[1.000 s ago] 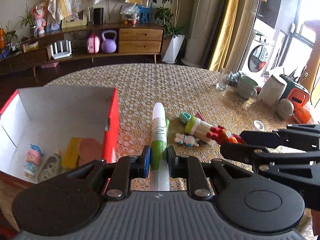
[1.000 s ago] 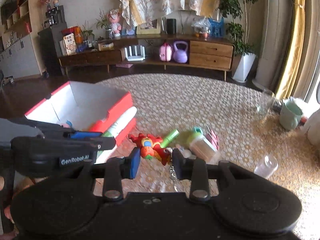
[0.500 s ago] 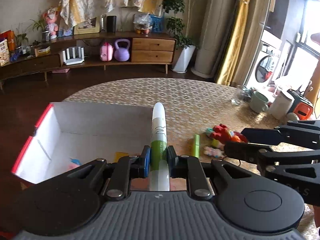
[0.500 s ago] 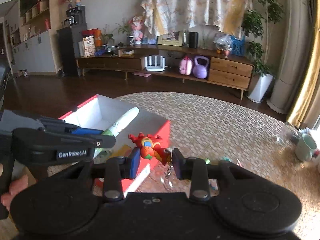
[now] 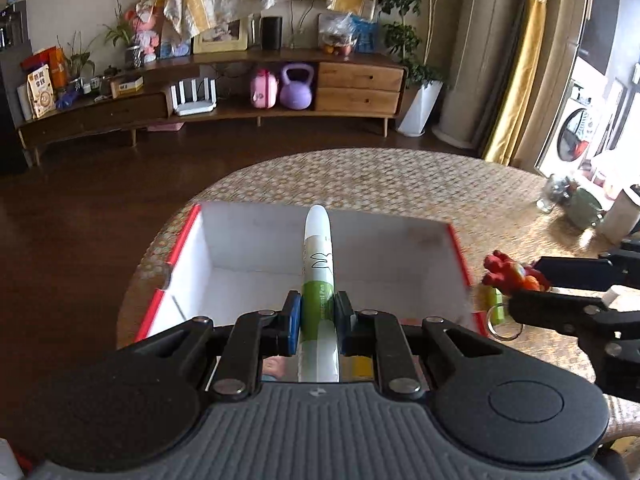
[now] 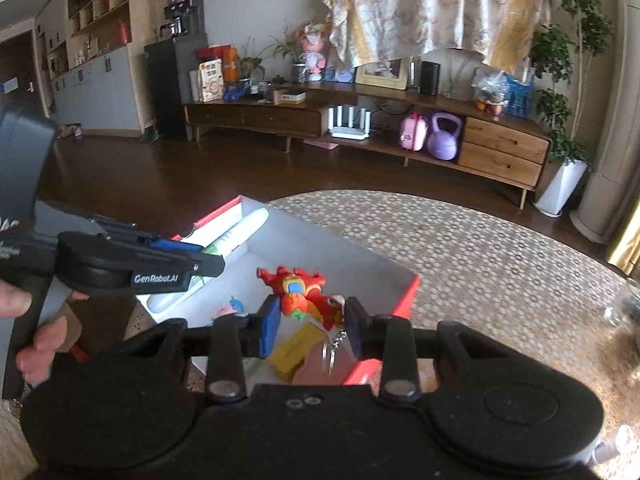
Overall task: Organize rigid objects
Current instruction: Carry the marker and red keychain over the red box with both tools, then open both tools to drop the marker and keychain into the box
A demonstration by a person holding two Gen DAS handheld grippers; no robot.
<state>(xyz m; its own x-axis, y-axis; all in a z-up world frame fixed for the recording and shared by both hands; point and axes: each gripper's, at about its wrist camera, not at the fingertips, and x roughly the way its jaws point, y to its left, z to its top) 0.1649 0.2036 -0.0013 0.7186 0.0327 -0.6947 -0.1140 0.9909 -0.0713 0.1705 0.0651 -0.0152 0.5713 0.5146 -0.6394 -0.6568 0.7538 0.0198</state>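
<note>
My left gripper (image 5: 318, 320) is shut on a white and green pen (image 5: 318, 264) and holds it above the open red box (image 5: 256, 240). The pen's white tip points at the box's far wall. My right gripper (image 6: 310, 318) is shut on a red toy figure keychain (image 6: 300, 294), whose key ring hangs below it, over the near right part of the box (image 6: 406, 294). The toy also shows in the left wrist view (image 5: 510, 272) just right of the box. Inside the box lie a yellow block (image 6: 294, 350) and a small pink and blue doll (image 6: 232, 308).
The box stands on a round table with a woven cover (image 5: 380, 176). A glass (image 5: 554, 192), a green mug (image 5: 584, 208) and a white container (image 5: 622, 216) stand at the table's right edge. A green tube (image 5: 494, 306) lies right of the box.
Both grippers have moved left from the toy pile on the table to over the red box, carrying the pen and the red toy. Both stay shut.
</note>
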